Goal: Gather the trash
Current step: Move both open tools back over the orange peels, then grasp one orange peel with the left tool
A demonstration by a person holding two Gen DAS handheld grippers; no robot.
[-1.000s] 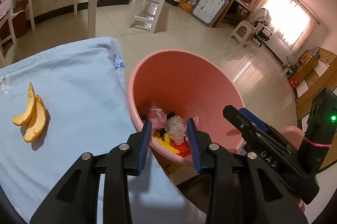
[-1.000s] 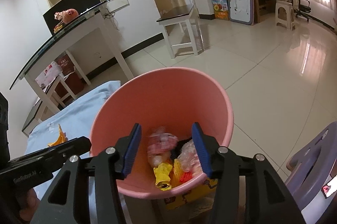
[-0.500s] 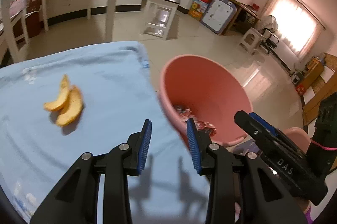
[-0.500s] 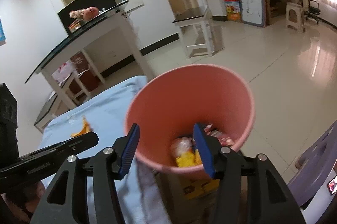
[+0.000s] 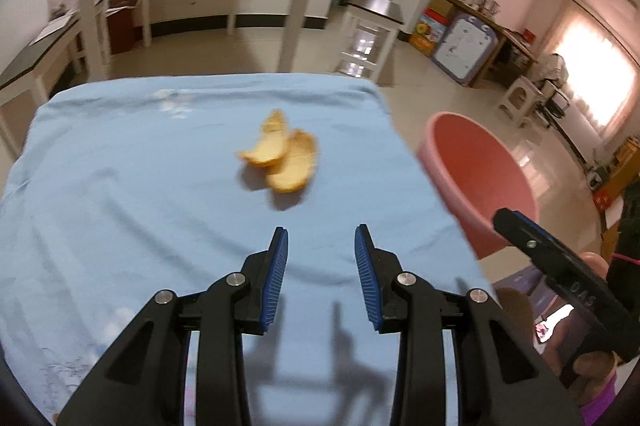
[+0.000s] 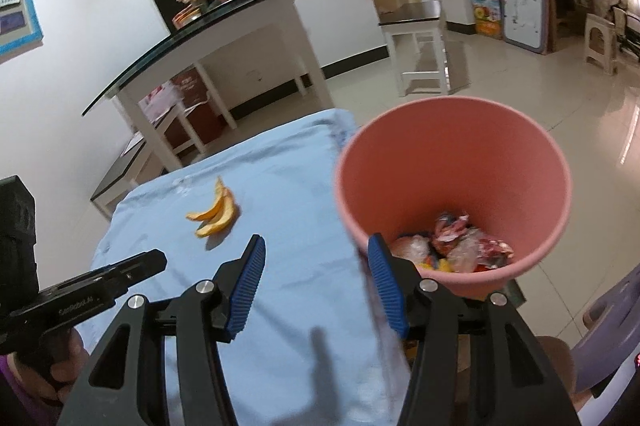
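Two orange peel pieces [image 5: 282,159] [image 6: 214,212] lie together on the light blue cloth [image 5: 140,186] [image 6: 280,298] that covers the table. My left gripper [image 5: 321,244] hangs open above the cloth, a short way in front of the peel, with nothing between its blue pads. My right gripper [image 6: 315,258] is open and empty too; it stands over the cloth's right edge, next to the pink bin [image 6: 452,130] [image 5: 476,166]. The bin holds several crumpled wrappers [image 6: 460,246]. The right gripper's finger shows at the right of the left wrist view.
A glass-topped white desk [image 6: 208,26] stands behind the table, a small white side table [image 5: 370,34] beyond it. A purple plastic stool [image 6: 608,322] sits at the lower right by the bin. Glossy tiled floor spreads to the right.
Both grippers swung left from over the bin's mouth to above the cloth. The peel has come to the middle of the left wrist view. The bin has slid to the right.
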